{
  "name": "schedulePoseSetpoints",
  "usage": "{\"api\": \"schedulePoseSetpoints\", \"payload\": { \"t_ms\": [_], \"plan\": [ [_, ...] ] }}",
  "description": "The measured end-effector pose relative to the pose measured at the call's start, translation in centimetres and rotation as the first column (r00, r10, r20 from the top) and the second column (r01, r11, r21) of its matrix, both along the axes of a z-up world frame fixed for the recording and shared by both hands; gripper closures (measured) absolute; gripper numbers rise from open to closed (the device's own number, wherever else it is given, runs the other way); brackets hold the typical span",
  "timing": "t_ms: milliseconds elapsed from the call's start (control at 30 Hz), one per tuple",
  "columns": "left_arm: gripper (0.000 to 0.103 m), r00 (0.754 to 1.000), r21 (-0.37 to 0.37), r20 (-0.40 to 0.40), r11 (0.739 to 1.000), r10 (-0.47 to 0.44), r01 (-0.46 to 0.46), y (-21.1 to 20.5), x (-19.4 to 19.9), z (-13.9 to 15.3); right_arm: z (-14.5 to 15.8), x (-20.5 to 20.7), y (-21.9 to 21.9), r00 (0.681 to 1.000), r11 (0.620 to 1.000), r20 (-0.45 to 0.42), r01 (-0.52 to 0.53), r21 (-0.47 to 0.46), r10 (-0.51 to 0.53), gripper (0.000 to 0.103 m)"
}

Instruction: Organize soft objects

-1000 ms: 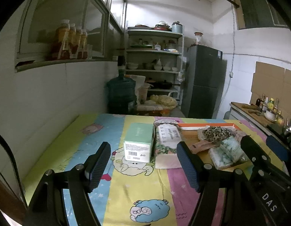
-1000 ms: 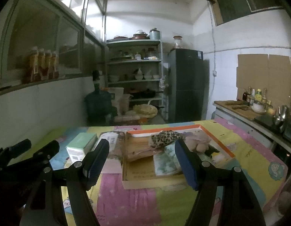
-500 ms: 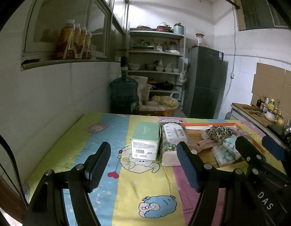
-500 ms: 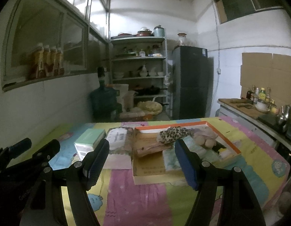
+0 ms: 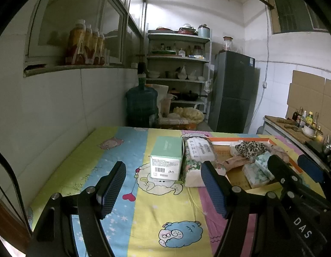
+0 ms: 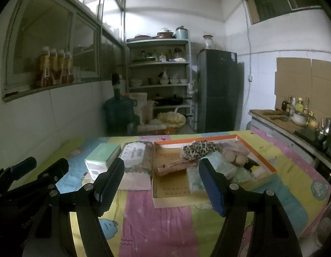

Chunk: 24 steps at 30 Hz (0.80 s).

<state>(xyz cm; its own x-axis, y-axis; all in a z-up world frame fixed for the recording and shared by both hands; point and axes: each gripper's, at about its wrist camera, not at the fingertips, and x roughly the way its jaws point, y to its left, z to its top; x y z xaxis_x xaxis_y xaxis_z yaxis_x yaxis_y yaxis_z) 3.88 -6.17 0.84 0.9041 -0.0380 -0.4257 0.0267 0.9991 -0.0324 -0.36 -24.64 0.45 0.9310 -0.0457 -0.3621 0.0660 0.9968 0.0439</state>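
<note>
A shallow cardboard tray with an orange rim [image 6: 262,162] [image 5: 238,139] lies on the cartoon-print tablecloth [image 5: 144,209]. In it are a leopard-print cloth [image 6: 199,147] [image 5: 251,147], green tissue packs [image 6: 221,167] [image 5: 259,169], a pink-brown piece [image 6: 171,166] and a plush toy [image 6: 233,157]. Left of the tray lie a floral tissue pack [image 6: 136,156] [image 5: 196,156] and a mint-green box [image 6: 102,156] [image 5: 166,158]. My left gripper [image 5: 163,190] hangs open before the box. My right gripper [image 6: 161,186] hangs open before the tray. Neither holds anything.
A white tiled wall with a ledge of orange bottles [image 5: 84,42] runs along the left. Behind the table stand a water jug [image 5: 141,105], open shelves [image 5: 178,68] and a dark fridge [image 5: 233,92]. A counter with bottles and a bowl [image 6: 293,115] lies at the right.
Both views have shifted slightly: the table's objects sit a little further right and further away in the frames than before. Both grippers stay open and empty.
</note>
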Motion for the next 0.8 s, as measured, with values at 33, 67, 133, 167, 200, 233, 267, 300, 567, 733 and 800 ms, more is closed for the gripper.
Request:
{"api": "schedulePoseSetpoints", "payload": {
  "t_ms": [33,67,133,167,200,233,267,300,567,733,800],
  "plan": [
    [0.030,1.000,0.002,-0.002,1.000,0.000,0.000,-0.05,0.03,-0.04,-0.03,0.02,-0.02,1.000,1.000,0.000,0.000,0.000,0.000,0.029],
    [0.030,1.000,0.002,-0.003,1.000,0.001,-0.001,-0.10,0.03,-0.10,-0.04,0.02,-0.05,1.000,1.000,0.000,0.001,0.000,-0.001,0.029],
    [0.030,1.000,0.001,-0.003,1.000,0.001,-0.001,-0.10,0.05,-0.11,-0.05,0.02,-0.06,1.000,1.000,-0.001,-0.001,0.001,0.001,0.029],
    [0.030,1.000,0.001,-0.002,1.000,0.000,0.000,-0.10,0.05,-0.10,-0.04,0.02,-0.05,1.000,1.000,-0.001,0.000,0.001,0.000,0.029],
    [0.030,1.000,0.001,-0.003,1.000,0.000,0.000,-0.10,0.06,-0.10,-0.08,0.04,-0.05,1.000,1.000,-0.001,0.000,0.001,0.000,0.029],
    [0.030,1.000,0.002,-0.003,1.000,0.000,0.000,-0.10,0.05,-0.10,-0.05,0.03,-0.05,1.000,1.000,-0.001,0.000,0.001,0.000,0.029],
    [0.030,1.000,0.002,-0.003,1.000,0.000,0.000,-0.11,0.03,-0.13,-0.08,0.04,-0.08,1.000,1.000,-0.002,-0.001,0.003,0.001,0.029],
    [0.030,1.000,0.001,-0.003,1.000,0.000,0.000,-0.09,0.06,-0.10,-0.13,0.06,-0.18,1.000,1.000,-0.004,-0.001,0.004,0.001,0.029],
    [0.030,1.000,0.001,-0.006,1.000,-0.001,0.001,-0.32,0.10,-0.33,-0.18,0.08,-0.28,1.000,1.000,-0.005,-0.002,0.005,0.002,0.029],
    [0.030,1.000,0.001,-0.006,1.000,-0.001,0.001,-0.38,0.13,-0.41,-0.17,0.09,-0.24,1.000,1.000,-0.004,-0.002,0.005,0.002,0.029],
    [0.030,1.000,0.001,-0.006,1.000,-0.002,0.002,-0.34,0.15,-0.39,-0.20,0.09,-0.25,1.000,1.000,-0.004,-0.002,0.004,0.002,0.029]
  ]
}}
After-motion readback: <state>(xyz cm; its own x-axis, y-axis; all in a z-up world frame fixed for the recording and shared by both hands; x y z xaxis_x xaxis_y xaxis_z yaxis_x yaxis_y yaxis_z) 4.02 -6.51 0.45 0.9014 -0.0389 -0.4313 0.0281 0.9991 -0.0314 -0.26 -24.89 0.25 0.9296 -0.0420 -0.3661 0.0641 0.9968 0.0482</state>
